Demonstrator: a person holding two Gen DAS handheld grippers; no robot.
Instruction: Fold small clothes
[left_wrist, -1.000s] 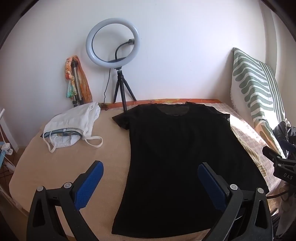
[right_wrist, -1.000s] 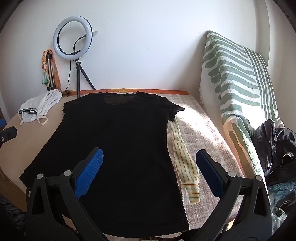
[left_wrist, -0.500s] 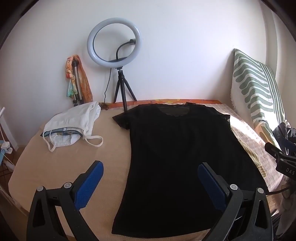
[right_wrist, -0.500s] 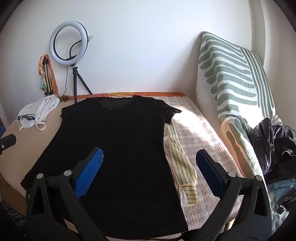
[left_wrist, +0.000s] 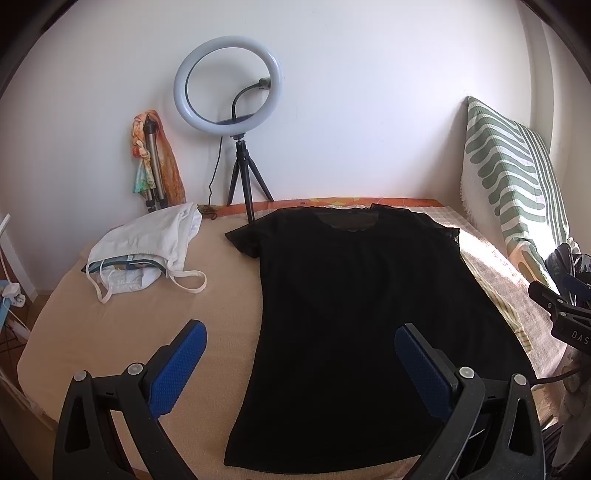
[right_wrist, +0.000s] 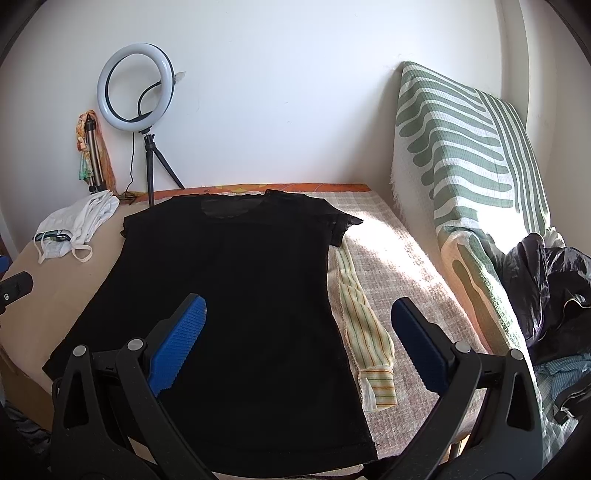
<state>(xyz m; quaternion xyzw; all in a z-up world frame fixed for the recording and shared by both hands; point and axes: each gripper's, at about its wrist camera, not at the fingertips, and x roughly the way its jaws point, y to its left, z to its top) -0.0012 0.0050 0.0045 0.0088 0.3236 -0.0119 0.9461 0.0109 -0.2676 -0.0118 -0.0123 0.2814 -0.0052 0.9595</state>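
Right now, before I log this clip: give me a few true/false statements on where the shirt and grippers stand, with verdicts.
1. The black T-shirt lies spread flat, neckline toward the wall. True.
2. The left gripper is shut on the shirt's hem. False: its jaws stand wide apart and hold nothing.
3. The right gripper is open and empty. True.
4. The white garment lies on top of the black T-shirt. False: it lies apart from it, on the sleeve side nearer the ring light.
5. A striped sleeve shows beside the shirt's edge in the right wrist view. True.
6. The shirt is already folded in half. False: both short sleeves lie out, unfolded.
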